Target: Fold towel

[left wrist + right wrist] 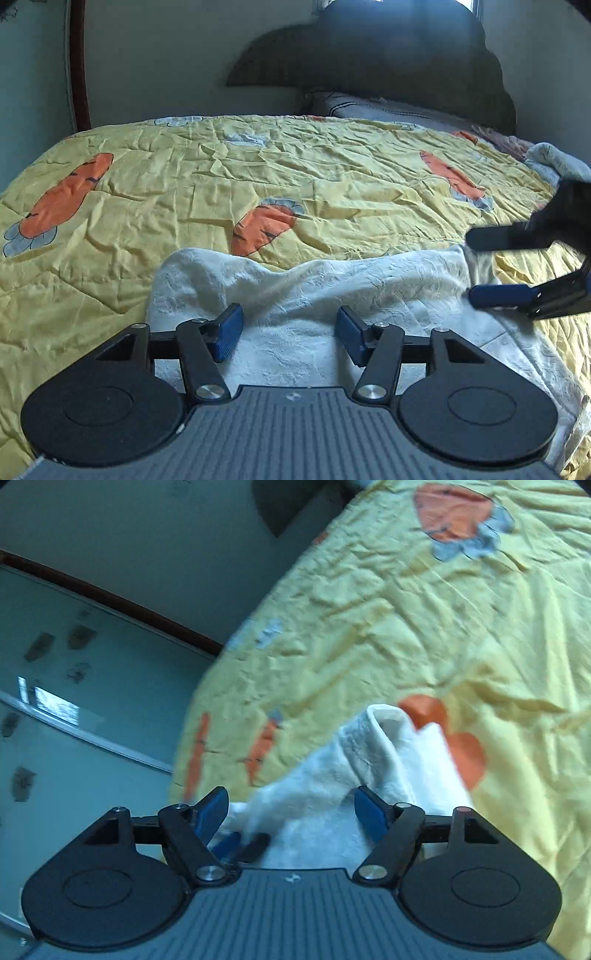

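A white towel (332, 288) lies crumpled on the yellow carrot-print bedspread (221, 177), its far edge humped. My left gripper (290, 334) hovers over the towel's near part, jaws apart, with nothing pinched between the blue pads. At the right of the left wrist view my right gripper (480, 266) is open on its side, its two fingers straddling the towel's right edge without pressing on it. In the right wrist view, which is tilted, the towel (369, 753) rises in a fold ahead of the open right gripper (291, 808). The left gripper (240, 845) shows small below it.
A dark headboard (388, 62) and a grey pillow (376, 109) stand at the far end of the bed. Another pale cloth (554, 164) lies at the bed's right edge. A grey wall and a brown door frame (79, 74) are on the left.
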### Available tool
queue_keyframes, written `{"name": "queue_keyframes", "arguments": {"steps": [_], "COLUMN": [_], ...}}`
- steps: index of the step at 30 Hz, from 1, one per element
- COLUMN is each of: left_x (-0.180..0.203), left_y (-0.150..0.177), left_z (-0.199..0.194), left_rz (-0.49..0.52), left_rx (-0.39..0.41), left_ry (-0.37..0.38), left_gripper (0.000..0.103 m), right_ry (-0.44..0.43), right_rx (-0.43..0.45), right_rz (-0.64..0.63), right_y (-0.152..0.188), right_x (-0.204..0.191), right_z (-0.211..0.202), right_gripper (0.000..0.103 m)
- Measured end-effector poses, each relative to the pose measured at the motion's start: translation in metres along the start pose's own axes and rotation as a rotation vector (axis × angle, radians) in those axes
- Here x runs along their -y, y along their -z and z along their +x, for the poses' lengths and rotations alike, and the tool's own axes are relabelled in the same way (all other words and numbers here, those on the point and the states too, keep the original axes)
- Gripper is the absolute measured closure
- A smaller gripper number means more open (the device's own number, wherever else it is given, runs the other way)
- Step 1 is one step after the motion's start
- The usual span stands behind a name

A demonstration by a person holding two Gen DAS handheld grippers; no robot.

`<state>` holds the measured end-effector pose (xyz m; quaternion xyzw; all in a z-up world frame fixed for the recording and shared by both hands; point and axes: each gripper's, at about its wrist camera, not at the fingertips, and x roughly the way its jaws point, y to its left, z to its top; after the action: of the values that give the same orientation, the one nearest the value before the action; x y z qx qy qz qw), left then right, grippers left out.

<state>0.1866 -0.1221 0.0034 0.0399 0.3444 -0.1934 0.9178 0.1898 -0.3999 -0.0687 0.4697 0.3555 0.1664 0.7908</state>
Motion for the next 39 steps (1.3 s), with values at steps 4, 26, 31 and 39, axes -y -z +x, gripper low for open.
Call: {"name": "queue_keyframes", "arguments": {"steps": [4,26,31,39], "left_x": [0.004,0.038,0.034,0.030], "left_y": [0.003,0.089,0.108,0.095], "left_z": [0.002,-0.109,-0.122,-0.136], "left_rz": [0.030,0.008,-0.017,-0.063], "left_rx": [0.014,0.035,0.035,0.062], "left_ry": [-0.011,-0.043,-0.027,-0.050], "left_gripper": [0.039,0.027,0.022,0.025], "right_ry": [-0.032,0.166,0.154,0.173], "right_rx": [0.010,0.020,0.021,0.063], "right_rz": [0.048,-0.402,-0.428,-0.448], "right_y": [0.004,0.101,0.117,0.115], "right_x": [0.017,-0.037,-0.035,-0.050], "right_z": [-0.005,-0.083,-0.088,-0.105], "right_gripper": [0.058,0.029,0.026,0.026]}}
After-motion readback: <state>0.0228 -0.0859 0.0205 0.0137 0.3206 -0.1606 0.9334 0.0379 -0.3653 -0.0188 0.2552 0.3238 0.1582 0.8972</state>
